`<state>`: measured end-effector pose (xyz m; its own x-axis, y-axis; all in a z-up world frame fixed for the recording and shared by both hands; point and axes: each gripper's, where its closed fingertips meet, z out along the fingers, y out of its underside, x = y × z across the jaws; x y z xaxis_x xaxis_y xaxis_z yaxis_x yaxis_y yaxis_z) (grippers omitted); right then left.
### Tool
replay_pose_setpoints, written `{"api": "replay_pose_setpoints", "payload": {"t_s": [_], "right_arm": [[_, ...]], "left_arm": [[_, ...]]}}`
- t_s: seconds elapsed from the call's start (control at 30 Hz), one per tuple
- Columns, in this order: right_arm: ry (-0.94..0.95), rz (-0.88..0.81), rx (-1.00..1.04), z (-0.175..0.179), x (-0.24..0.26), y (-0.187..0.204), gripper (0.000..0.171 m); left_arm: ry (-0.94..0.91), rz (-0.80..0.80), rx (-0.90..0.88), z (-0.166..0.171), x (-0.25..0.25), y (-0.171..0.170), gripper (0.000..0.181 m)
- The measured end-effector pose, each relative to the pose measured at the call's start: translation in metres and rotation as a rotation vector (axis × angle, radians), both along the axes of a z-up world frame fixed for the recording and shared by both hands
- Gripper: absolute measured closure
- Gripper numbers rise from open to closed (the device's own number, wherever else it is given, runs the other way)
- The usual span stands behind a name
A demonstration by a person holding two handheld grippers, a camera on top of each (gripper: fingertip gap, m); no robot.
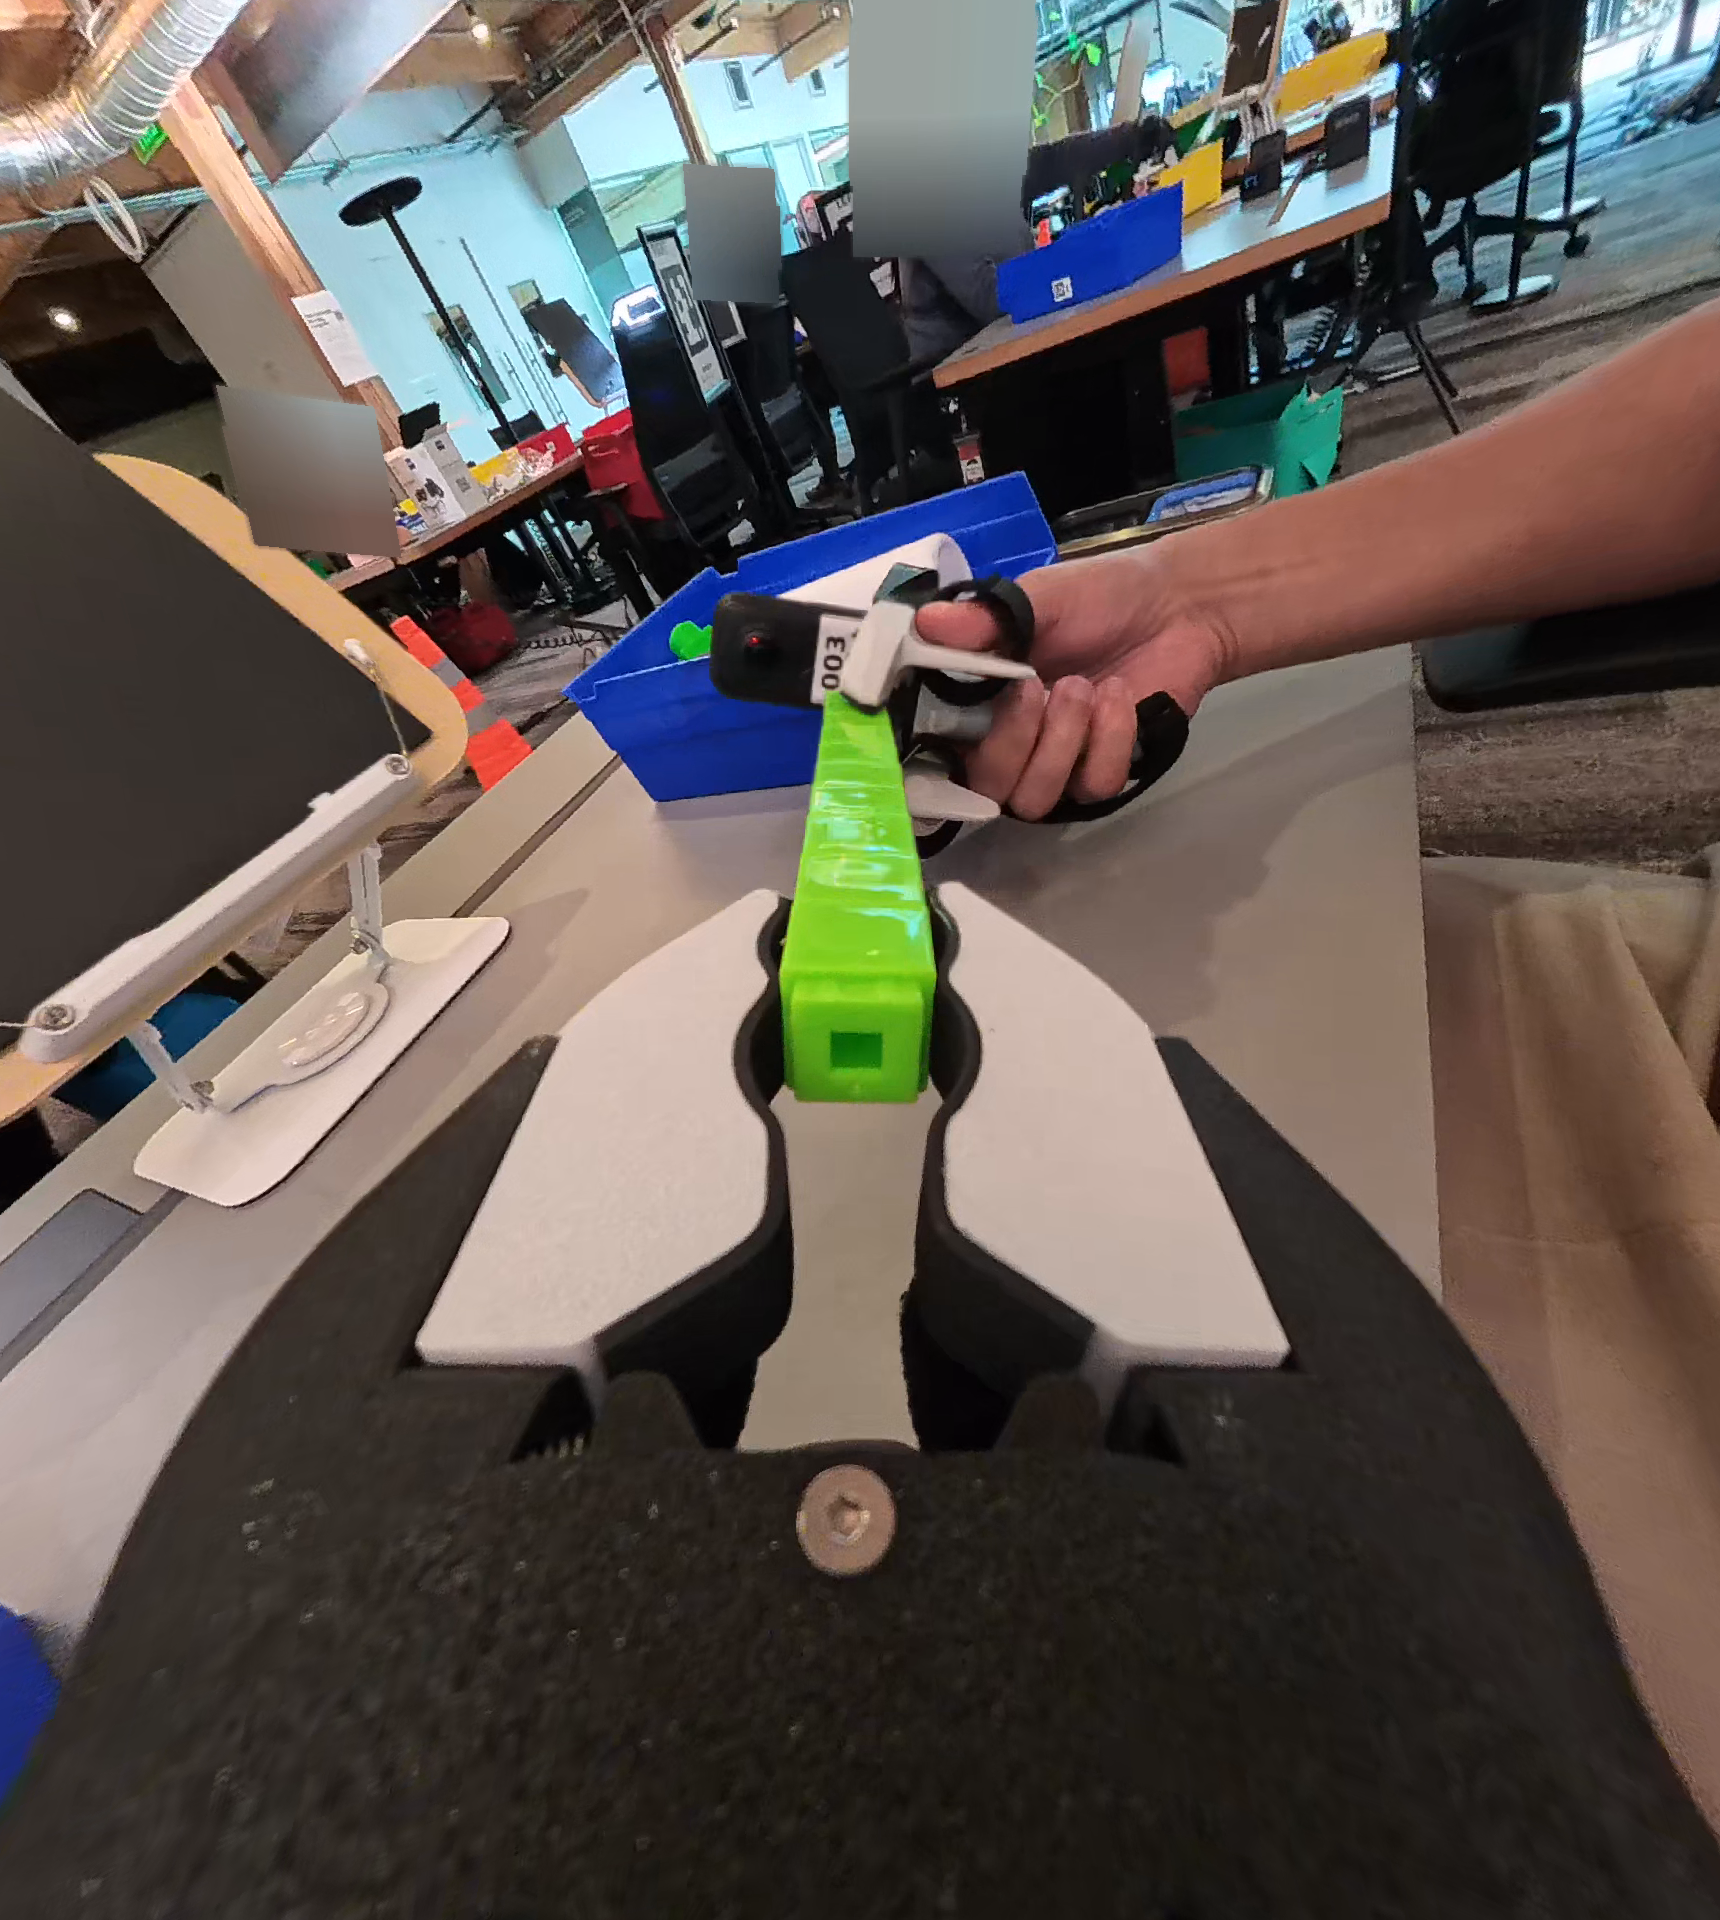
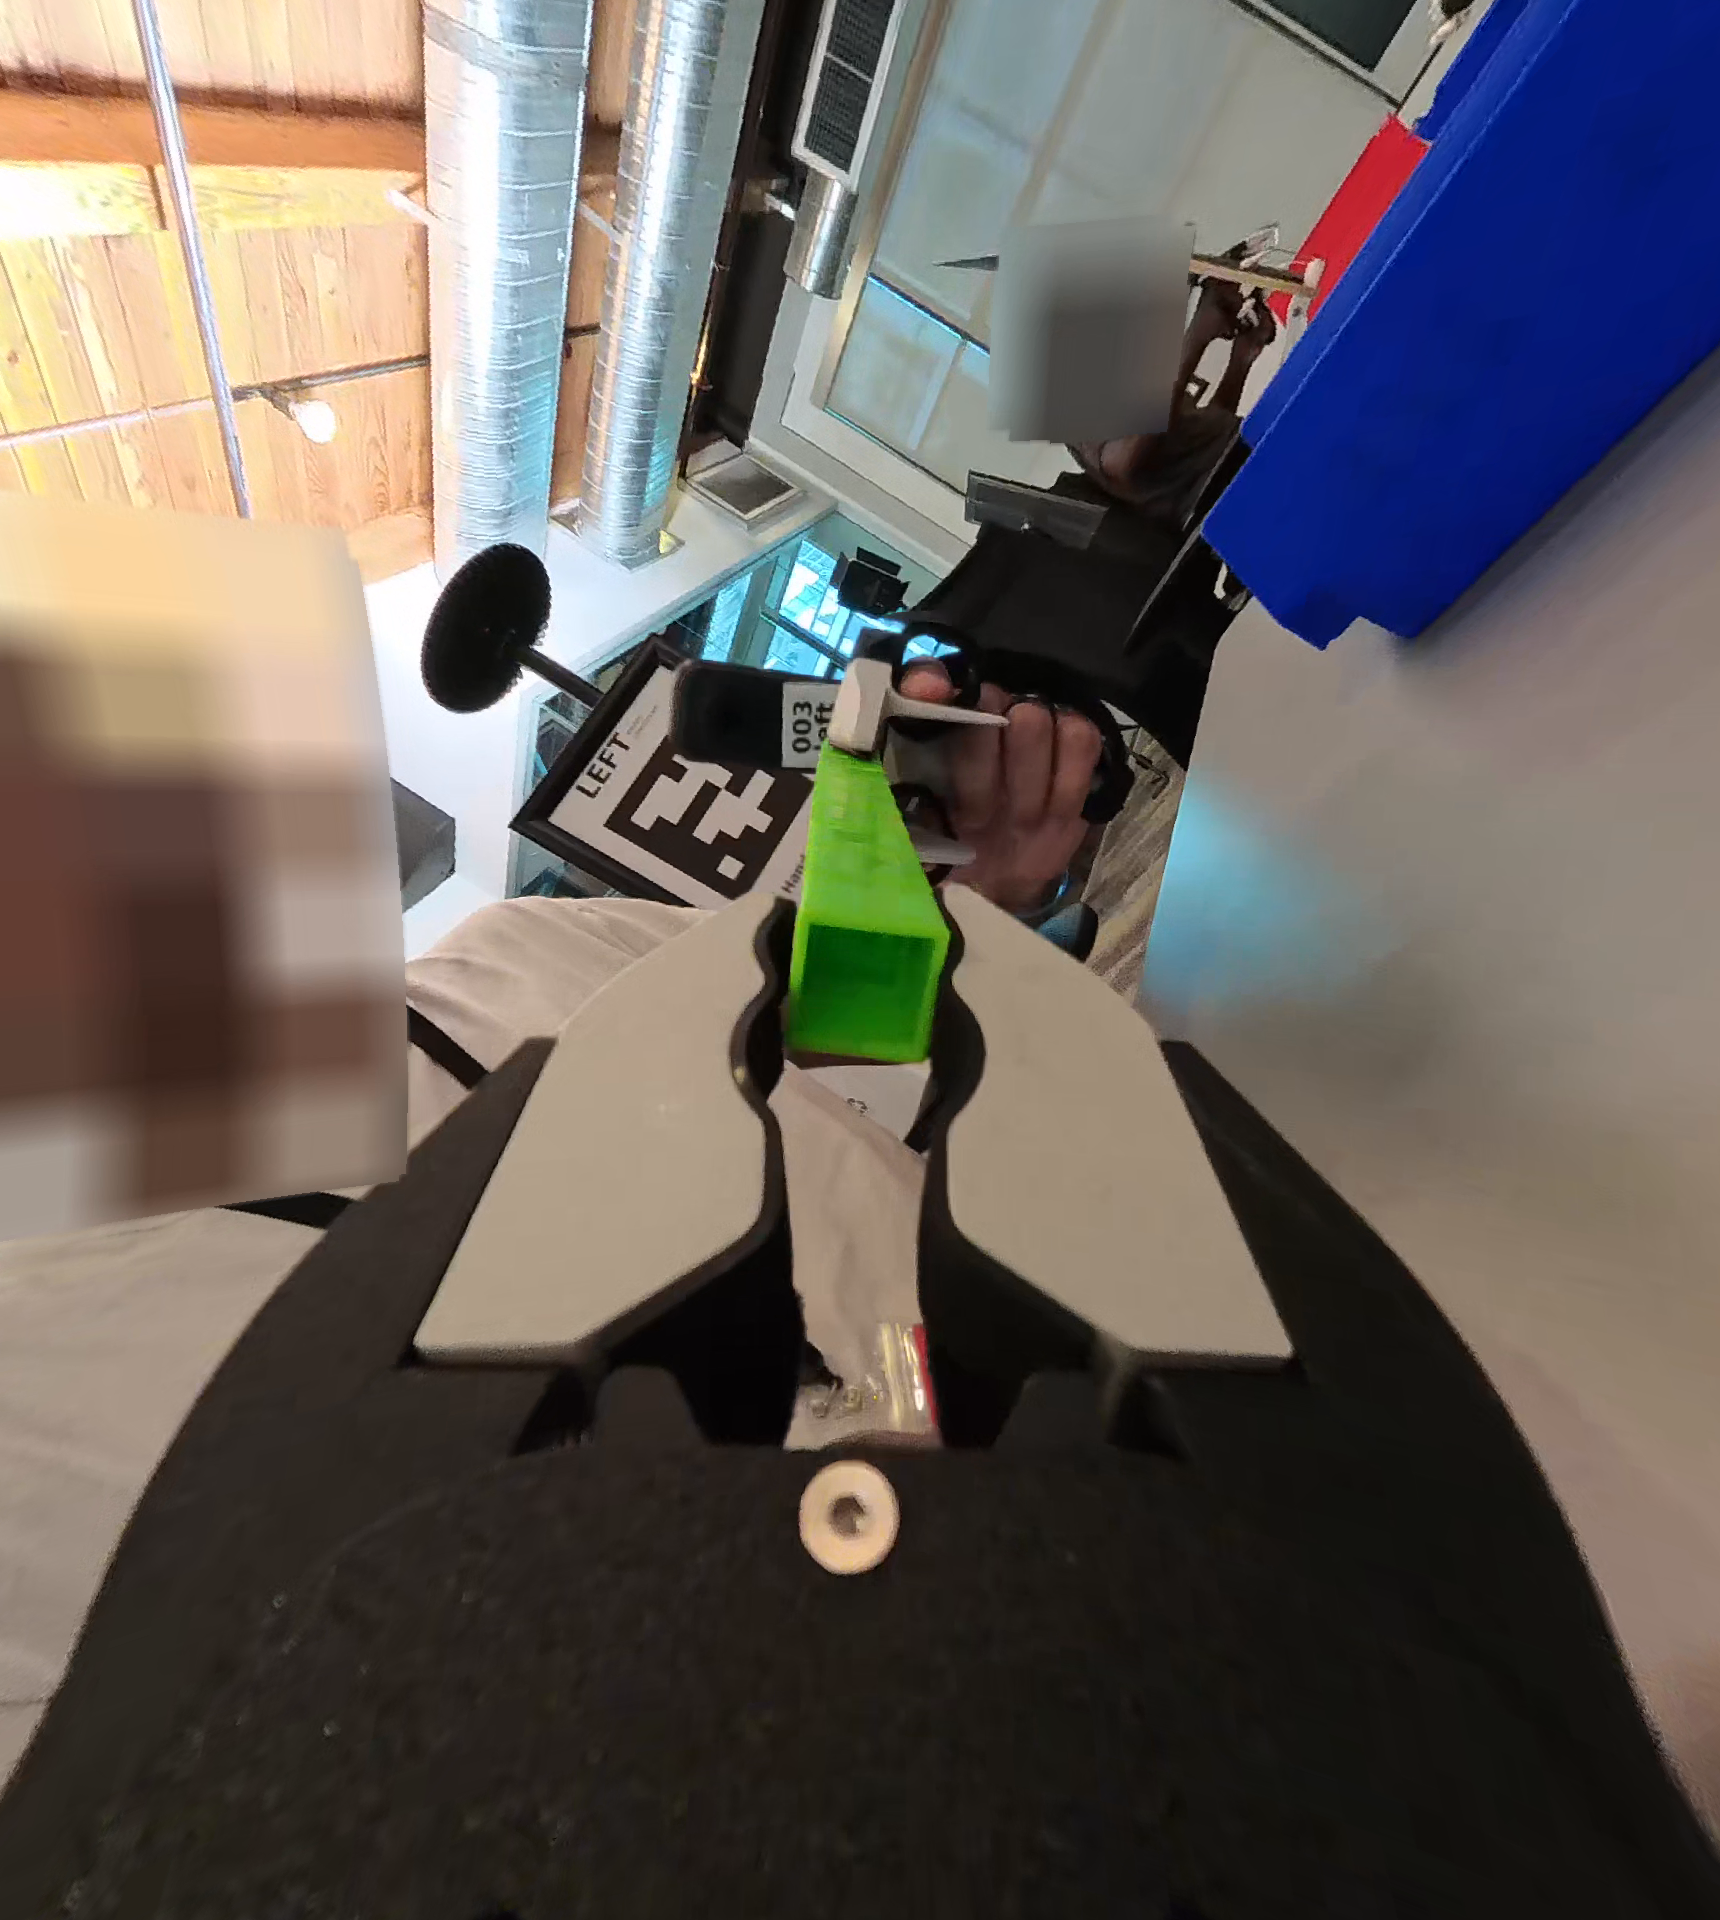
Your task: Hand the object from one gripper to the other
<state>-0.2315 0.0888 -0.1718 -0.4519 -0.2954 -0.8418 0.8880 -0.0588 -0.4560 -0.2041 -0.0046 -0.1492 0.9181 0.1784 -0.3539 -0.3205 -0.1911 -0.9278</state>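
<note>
the handover is mid-exchange: the green bar (image 1: 861, 935) hangs above the counter (image 1: 1199, 883), both the left gripper (image 1: 858, 997) and right gripper (image 2: 861, 987) jaws clamped on opposite ends, so next one side must release.

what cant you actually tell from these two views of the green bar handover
- Left wrist view: the far end of the green bar is hidden behind the right tongs, so its grip there is unseen.
- Right wrist view: the bar's far end is hidden behind the left tongs.
- Left wrist view: the blue bin contents are mostly hidden by its wall.
- Right wrist view: the bin is cut off by the edge.
</note>
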Motion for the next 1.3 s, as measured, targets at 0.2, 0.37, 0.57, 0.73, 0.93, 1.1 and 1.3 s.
{"api": "replay_pose_setpoints", "payload": {"t_s": [0.2, 0.37, 0.57, 0.73, 0.93, 1.1, 1.3], "right_arm": [[0.049, -0.075, 0.038, 0.002, -0.008, 0.002, 0.148], [0.184, -0.239, 0.043, 0.037, -0.019, 0.022, 0.148], [0.487, -0.608, 0.192, 0.105, -0.036, 0.1, 0.148], [0.675, -1.171, 0.58, 0.136, -0.056, 0.229, 0.148], [0.623, -1.488, 1.049, 0.078, -0.067, 0.325, 0.148], [0.603, -1.496, 1.362, 0.033, -0.074, 0.341, 0.148], [0.549, -1.452, 1.513, 0.012, -0.076, 0.34, 0.148]], "left_arm": [[-0.043, 0.06, -0.025, -0.01, -0.01, -0.002, 0.155], [-0.161, 0.111, 0.023, -0.007, -0.024, -0.007, 0.121], [-0.221, 0.244, 0.059, -0.007, -0.048, -0.021, 0.126], [-0.275, 0.309, 0.055, -0.013, -0.06, -0.028, 0.129], [-0.376, 0.294, -0.007, -0.035, -0.064, -0.023, 0.122], [-0.384, 0.298, -0.026, -0.039, -0.063, -0.022, 0.123], [-0.353, 0.326, -0.072, -0.045, -0.065, -0.023, 0.125]]}}
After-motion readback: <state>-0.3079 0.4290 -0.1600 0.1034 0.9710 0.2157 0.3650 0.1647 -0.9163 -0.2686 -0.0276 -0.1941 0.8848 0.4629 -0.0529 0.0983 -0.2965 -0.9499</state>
